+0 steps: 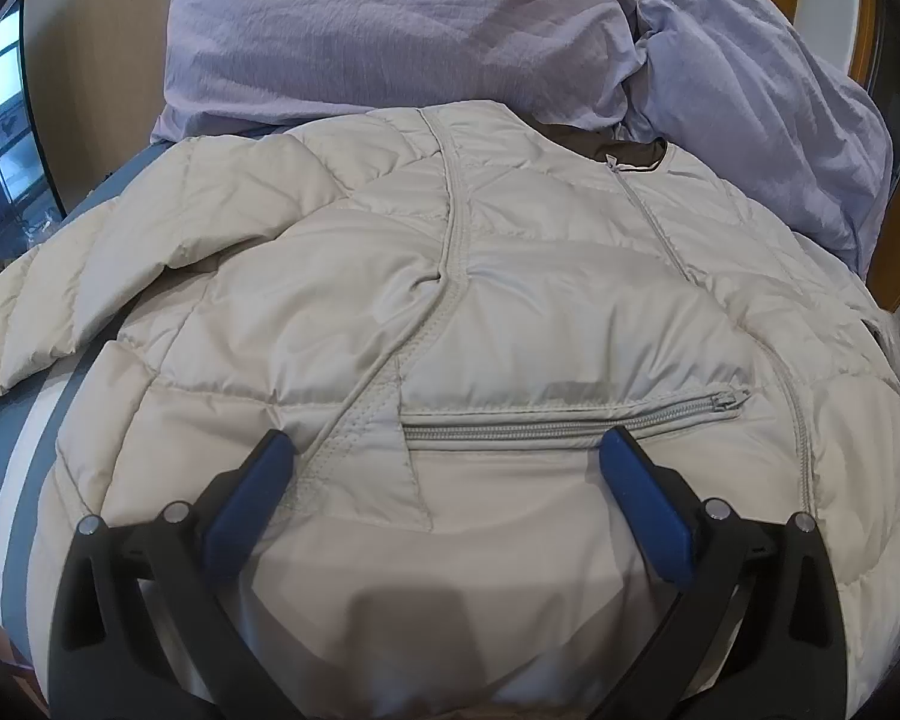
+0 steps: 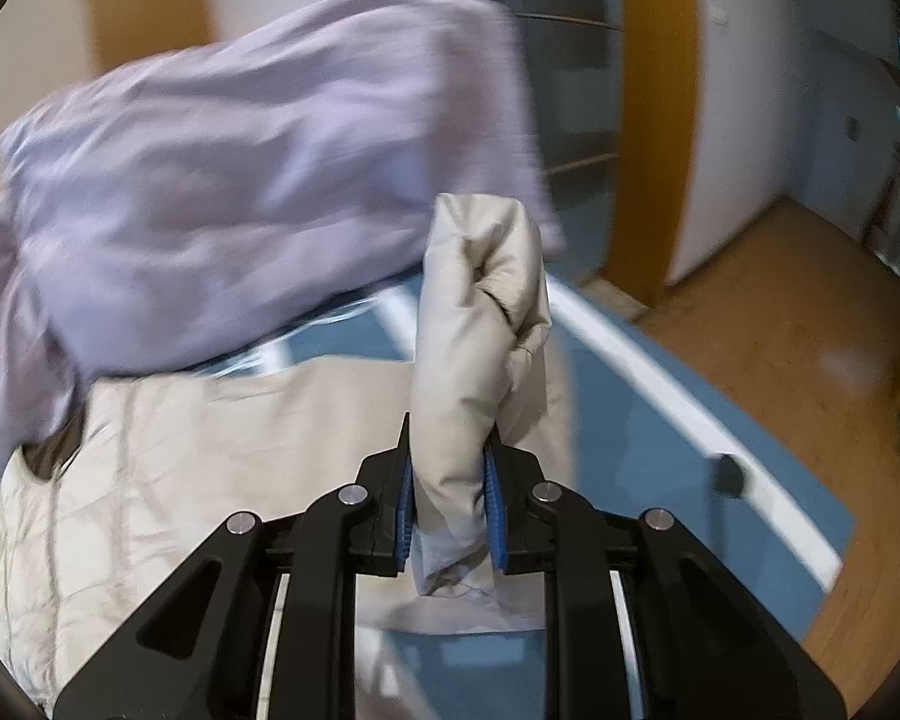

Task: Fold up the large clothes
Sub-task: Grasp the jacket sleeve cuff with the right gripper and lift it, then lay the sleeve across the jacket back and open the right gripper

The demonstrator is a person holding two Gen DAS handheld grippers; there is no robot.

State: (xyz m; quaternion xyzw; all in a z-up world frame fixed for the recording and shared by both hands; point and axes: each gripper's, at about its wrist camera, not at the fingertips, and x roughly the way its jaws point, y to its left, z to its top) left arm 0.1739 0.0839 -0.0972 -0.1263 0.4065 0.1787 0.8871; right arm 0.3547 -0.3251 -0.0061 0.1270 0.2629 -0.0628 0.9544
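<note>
On the blue bed cover (image 1: 6, 438), the cream puffer jacket (image 1: 450, 312) lies spread face up, collar at 12 o'clock against a lilac duvet (image 1: 390, 30). The left gripper (image 1: 447, 450) hovers over the hem, jaws spread wide, 1 blue pad (image 1: 252, 486) on each side of the pocket zipper (image 1: 570, 420), holding nothing. And the right gripper (image 2: 448, 480) is clamped tight on a bunched jacket sleeve (image 2: 486, 312), lifted upright toward 12 o'clock. Wooden floor (image 2: 780, 336) shows at 3 o'clock.
</note>
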